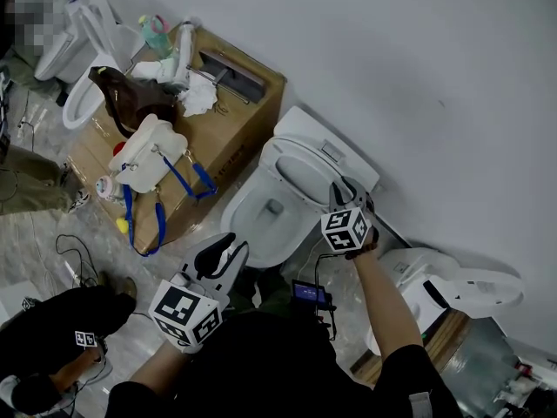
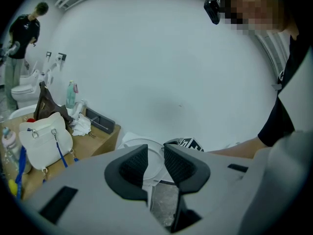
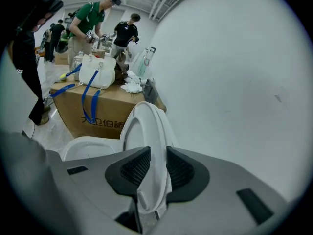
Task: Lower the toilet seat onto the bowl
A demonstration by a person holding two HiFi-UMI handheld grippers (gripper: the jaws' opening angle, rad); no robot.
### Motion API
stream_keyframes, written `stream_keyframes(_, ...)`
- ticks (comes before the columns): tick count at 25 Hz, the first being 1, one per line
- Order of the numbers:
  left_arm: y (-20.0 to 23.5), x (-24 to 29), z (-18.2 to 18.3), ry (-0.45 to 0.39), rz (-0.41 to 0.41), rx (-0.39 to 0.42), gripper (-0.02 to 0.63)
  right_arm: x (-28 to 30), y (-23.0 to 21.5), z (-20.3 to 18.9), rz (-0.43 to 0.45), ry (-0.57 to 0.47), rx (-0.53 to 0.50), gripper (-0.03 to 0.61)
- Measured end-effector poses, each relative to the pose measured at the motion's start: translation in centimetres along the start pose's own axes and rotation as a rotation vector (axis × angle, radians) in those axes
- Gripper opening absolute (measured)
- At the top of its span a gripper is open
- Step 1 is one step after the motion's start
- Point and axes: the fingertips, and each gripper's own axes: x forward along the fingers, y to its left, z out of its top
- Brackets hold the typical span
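Toilet seat [image 3: 146,126]: raised, near upright, leaning twd wall; at 1 o'clock of bowl [image 1: 257,220] in head view.
Right gripper [image 3: 155,161]: jaws clamped on the seat's front rim.
Left gripper [image 2: 155,156]: jaws apart, nothing btwn; at 7 o'clock of bowl, not touching it.
Cardboard box [image 1: 239,116]: at 10 o'clock of bowl, just beside it; white bag [image 1: 148,157] w/ blue strap on top.

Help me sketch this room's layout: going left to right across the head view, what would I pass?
Far-left toilet → white handbag → open toilet bowl → right tool, clamped on the raised seat → far-right toilet.
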Motion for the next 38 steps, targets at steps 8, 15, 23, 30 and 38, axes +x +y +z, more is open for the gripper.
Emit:
stream_keyframes(8, -0.8, 0.4, -0.7, 0.018, -0.025, 0.000, 0.112, 0.0, 0.1, -0.7, 0.017, 0.023, 0.086, 0.115)
stream_keyframes(15, -0.9, 0.6, -1.4, 0.030, -0.041, -0.002, 0.112, -0.8, 1.6, -0.9, 0.029, 0.016, 0.084, 0.115)
stream_keyframes(23, -1.0, 1.0, -2.2, 0.046, -0.056, -0.004, 0.112, -1.7, 3.7, -1.0, 0.062, 0.007, 0.112, 0.115)
stream_keyframes(30, -0.9, 1.5, -3.1, 0.062, -0.078, -0.007, 0.112, -3.3, 6.4, -0.7, 0.137, 0.005, 0.154, 0.104)
stream_keyframes(38, -0.2, 2.5, -5.0, 0.095, -0.090, -0.005, 0.112, -4.3, 10.1, -0.7, 0.183, 0.013, 0.156, 0.098)
